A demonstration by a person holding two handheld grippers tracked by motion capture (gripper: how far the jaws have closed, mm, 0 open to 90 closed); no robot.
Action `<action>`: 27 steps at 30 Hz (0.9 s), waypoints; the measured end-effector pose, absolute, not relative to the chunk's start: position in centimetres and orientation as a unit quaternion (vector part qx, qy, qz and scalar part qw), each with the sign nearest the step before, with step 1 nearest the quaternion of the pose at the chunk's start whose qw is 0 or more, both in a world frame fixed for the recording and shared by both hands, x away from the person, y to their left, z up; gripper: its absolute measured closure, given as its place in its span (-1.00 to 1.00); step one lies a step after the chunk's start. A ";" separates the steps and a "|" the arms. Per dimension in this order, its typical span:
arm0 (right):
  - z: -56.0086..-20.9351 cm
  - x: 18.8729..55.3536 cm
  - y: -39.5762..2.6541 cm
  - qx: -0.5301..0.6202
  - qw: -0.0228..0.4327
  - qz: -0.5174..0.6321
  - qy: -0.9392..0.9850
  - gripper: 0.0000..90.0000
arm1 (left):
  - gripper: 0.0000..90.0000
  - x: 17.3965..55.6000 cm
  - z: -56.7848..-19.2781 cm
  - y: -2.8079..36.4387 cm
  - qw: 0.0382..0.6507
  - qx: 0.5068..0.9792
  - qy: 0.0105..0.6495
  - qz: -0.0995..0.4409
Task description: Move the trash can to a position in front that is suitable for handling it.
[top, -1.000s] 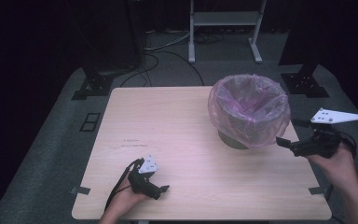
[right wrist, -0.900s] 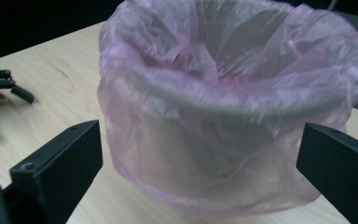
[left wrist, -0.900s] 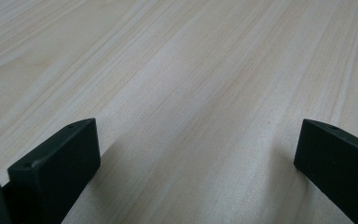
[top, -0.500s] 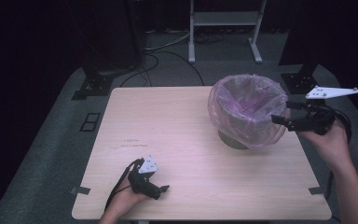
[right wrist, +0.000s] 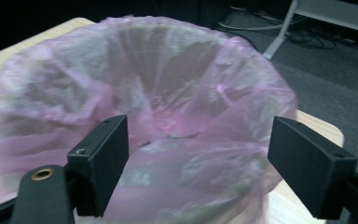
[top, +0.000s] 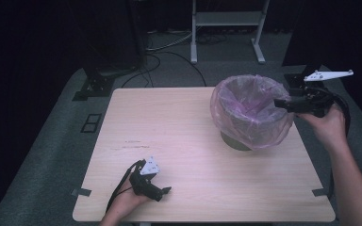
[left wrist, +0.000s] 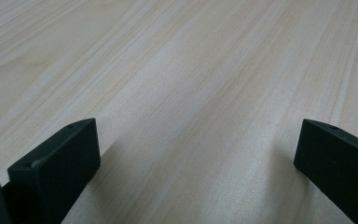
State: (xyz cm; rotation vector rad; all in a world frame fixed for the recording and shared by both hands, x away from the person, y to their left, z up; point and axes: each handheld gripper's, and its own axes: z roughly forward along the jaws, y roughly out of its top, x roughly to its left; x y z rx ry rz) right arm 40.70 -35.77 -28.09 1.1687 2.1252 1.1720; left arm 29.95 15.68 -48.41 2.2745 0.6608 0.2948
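A grey bin lined with a pink plastic bag (top: 250,110) stands on the right half of the wooden table (top: 169,122). My right gripper (top: 278,102) hovers at the bin's right rim, pointing left over it. In the right gripper view the bag (right wrist: 168,93) billows ahead of the right gripper (right wrist: 198,140). Its jaws have just been closing and stand wide apart, open, with the bag's near rim low between them and no pad pressing on it. My left gripper (top: 167,190) rests on the table near the front edge. In the left gripper view this gripper (left wrist: 198,140) is open over bare wood (left wrist: 191,70).
Behind the table, on the grey carpet, are a white metal stand (top: 226,28), loose cables (top: 169,52) and a black stand base (top: 99,84). Another dark base (top: 294,80) sits beside the bin's far right. Tape tabs (top: 81,192) mark the table's front corners.
My right gripper has risen and moved away from me, from beside the bin's lower right up to its right rim. The left gripper has stayed put.
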 end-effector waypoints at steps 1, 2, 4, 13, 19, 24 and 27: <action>-28.1 41.0 -35.9 0.426 0.222 0.421 0.769 -0.55 | -1.00 30.0 -48.4 15.7 0.368 0.886 0.257 0.115; -28.2 41.3 -35.9 0.430 0.222 0.418 0.768 -0.52 | -1.00 30.0 -48.4 15.7 0.369 0.886 0.257 0.115; -28.3 41.9 -36.0 0.438 0.223 0.412 0.767 -0.48 | -1.00 30.0 -48.4 15.7 0.369 0.886 0.258 0.115; -29.5 43.8 -36.3 0.465 0.211 0.380 0.771 -0.14 | -1.00 30.0 -48.4 15.7 0.369 0.886 0.257 0.115; -30.2 44.2 -36.5 0.485 0.205 0.359 0.771 0.14 | -1.00 30.0 -48.4 15.7 0.368 0.886 0.257 0.115; -30.7 44.5 -36.8 0.497 0.186 0.357 0.769 0.25 | -1.00 30.0 -48.4 15.7 0.367 0.887 0.256 0.115; -30.5 44.6 -36.5 0.500 0.182 0.352 0.770 0.38 | -1.00 30.0 -48.4 15.7 0.368 0.886 0.256 0.115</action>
